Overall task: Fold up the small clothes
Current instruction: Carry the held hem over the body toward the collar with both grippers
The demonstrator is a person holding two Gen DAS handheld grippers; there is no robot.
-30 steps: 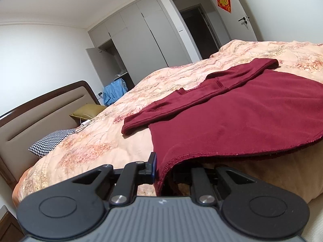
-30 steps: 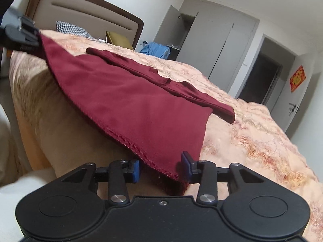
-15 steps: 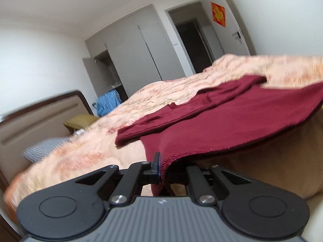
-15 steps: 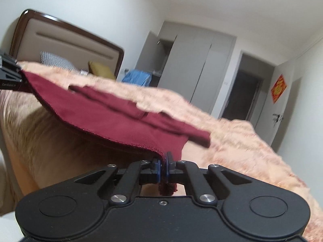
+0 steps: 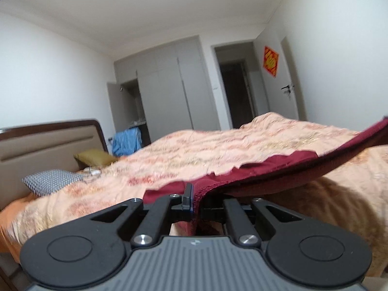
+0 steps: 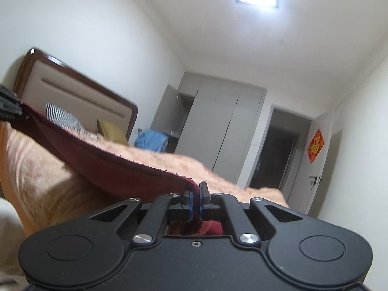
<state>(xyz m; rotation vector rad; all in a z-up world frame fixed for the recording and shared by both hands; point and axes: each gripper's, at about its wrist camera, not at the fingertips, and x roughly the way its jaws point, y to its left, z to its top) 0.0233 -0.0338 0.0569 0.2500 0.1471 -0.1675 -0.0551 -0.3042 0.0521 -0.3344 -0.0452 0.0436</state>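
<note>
Both grippers have just pinched the hem of a dark red knit garment (image 5: 266, 172) and lifted it off the peach floral quilt (image 5: 194, 150). The left gripper (image 5: 194, 200) grips one corner at 6 o'clock; the right gripper (image 6: 196, 201) clamps the other. The fold can likely begin.
</note>
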